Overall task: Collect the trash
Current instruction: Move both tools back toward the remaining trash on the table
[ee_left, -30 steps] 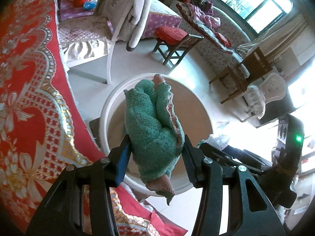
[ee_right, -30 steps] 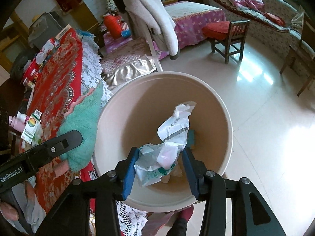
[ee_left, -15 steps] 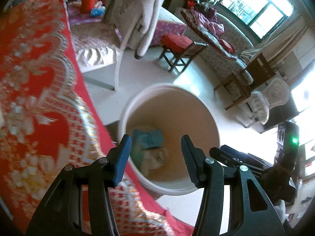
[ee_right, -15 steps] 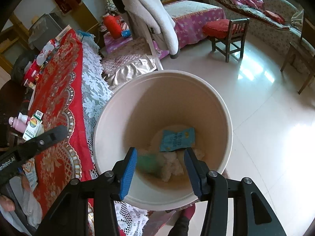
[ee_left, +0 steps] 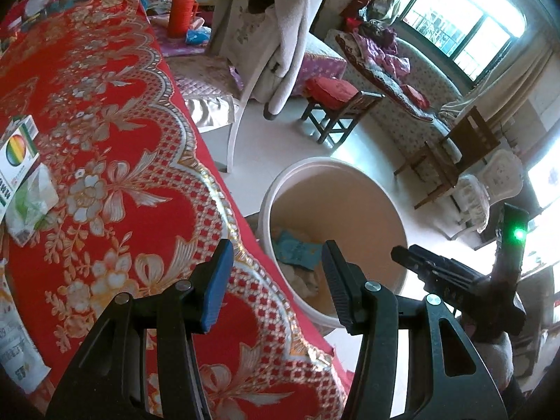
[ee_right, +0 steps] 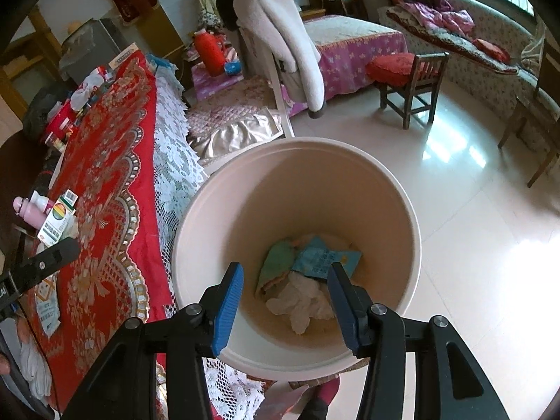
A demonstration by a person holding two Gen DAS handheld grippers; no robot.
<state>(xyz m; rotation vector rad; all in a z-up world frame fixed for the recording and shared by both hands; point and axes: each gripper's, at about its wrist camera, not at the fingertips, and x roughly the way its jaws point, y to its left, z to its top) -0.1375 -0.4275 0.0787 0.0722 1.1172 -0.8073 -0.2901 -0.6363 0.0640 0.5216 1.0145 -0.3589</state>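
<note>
One view alone shows the green cloth point(ee_right: 276, 266).

The bin point(ee_right: 402, 210) is cream outside and tan within. In it lie a green cloth point(ee_right: 276, 266), a blue packet point(ee_right: 325, 259) and white crumpled plastic point(ee_right: 301, 304). The tablecloth point(ee_left: 115, 133) is red with gold flowers and scallops, over white lace point(ee_right: 171, 161). The box point(ee_left: 15, 154) is white with a rainbow disc. The flask point(ee_left: 180, 10) is red. Both grippers' pads point(ee_right: 227, 301) are blue on black frames.
</note>
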